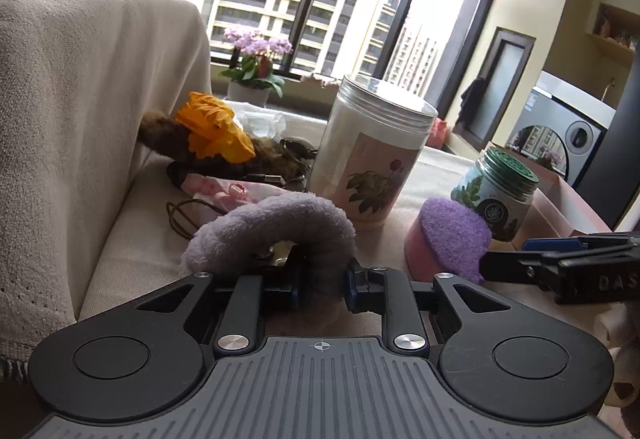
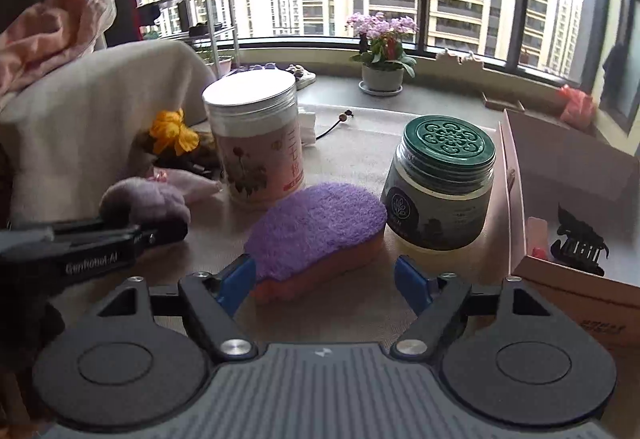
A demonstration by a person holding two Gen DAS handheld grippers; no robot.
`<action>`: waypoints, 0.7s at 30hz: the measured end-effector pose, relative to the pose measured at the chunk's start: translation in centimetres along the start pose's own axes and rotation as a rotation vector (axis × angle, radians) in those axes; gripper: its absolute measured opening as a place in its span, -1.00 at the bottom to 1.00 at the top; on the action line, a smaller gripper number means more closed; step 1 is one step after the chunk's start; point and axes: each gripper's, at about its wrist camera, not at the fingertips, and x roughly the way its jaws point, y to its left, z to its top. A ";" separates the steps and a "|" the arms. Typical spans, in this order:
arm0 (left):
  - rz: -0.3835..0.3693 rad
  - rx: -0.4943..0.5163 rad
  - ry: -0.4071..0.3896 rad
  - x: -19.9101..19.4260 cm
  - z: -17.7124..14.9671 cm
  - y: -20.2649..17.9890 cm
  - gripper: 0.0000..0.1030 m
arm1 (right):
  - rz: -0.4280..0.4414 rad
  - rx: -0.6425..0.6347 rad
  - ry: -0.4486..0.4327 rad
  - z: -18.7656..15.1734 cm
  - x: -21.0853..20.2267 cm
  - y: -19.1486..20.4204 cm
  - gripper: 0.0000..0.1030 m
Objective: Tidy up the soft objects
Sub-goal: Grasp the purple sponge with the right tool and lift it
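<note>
My left gripper (image 1: pixel 322 289) is shut on a lilac plush ring (image 1: pixel 276 227), which curls up above the fingers; it also shows in the right wrist view (image 2: pixel 144 201). A purple-topped pink sponge (image 2: pixel 316 235) lies on the beige cloth just ahead of my right gripper (image 2: pixel 324 281), which is open with its blue pads on either side of the sponge's near end. The sponge also shows in the left wrist view (image 1: pixel 452 239), where the right gripper's fingers (image 1: pixel 560 263) come in from the right.
A tall white canister (image 2: pixel 256 143) and a green-lidded jar (image 2: pixel 440 191) stand behind the sponge. A pink box (image 2: pixel 568 199) holding a black hair clip (image 2: pixel 580 243) is at right. An orange flower (image 1: pixel 212 127), brown fur piece, pink cloth and cord lie at left by a draped cushion (image 1: pixel 80 119).
</note>
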 end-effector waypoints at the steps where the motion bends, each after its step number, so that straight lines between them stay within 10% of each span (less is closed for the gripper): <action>1: 0.000 -0.001 0.000 0.0 0.0 0.0 -0.53 | -0.006 0.039 0.015 0.4 0.6 -0.2 0.50; 8: -0.001 -0.003 -0.001 0.0 0.0 0.0 -0.53 | 0.005 0.307 0.101 2.7 5.7 -0.7 0.63; 21: 0.048 0.035 0.008 -0.1 0.9 -0.9 -0.56 | 0.027 0.004 0.049 4.0 4.1 1.5 0.46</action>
